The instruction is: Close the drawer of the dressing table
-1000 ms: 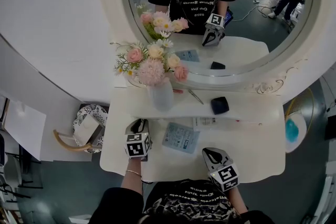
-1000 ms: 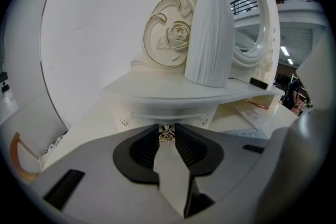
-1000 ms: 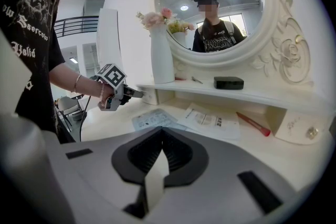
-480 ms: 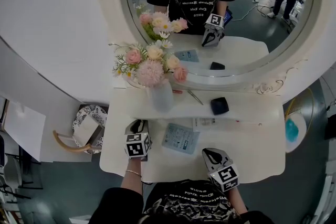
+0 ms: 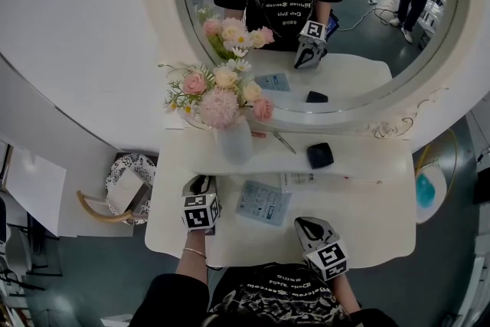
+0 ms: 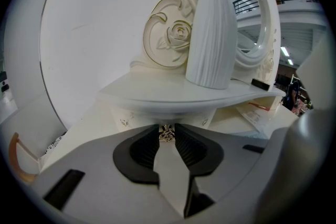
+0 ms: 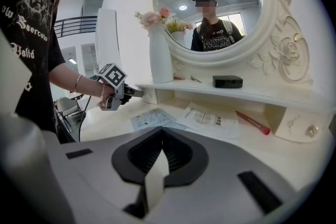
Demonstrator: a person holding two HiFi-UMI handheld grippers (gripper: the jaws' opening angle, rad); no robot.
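Head view, with both gripper views. Dressing table (image 5: 367, 226) seen from above, its round mirror (image 5: 360, 11) at 12 o'clock.

(a) Left gripper (image 5: 201, 184), at 8 o'clock on the tabletop, points toward 12 o'clock, under the shelf (image 5: 352, 161). Its jaws stand narrowly apart and are clamped on the small metal knob (image 6: 167, 134) of the drawer (image 6: 126, 119).

(b) The drawer lies beneath the left end of the shelf, directly below the vase (image 5: 235, 140). Whether its front is fully home cannot be told.

(c) Right gripper (image 7: 161, 132), at 5 o'clock near the front edge, has its jaws together, with nothing between them. It is well apart from the drawer.

(d) On the shelf: the ribbed white vase with flowers (image 5: 222, 96) at 11 o'clock, and a black case (image 5: 320, 154) at 1 o'clock.

(e) On the tabletop: a pale blue leaflet (image 5: 264, 201) at centre, between the grippers. White papers (image 5: 298, 180) lie just beside it toward 1 o'clock. A red pen (image 7: 255, 122) lies under the shelf at 3 o'clock of the papers.
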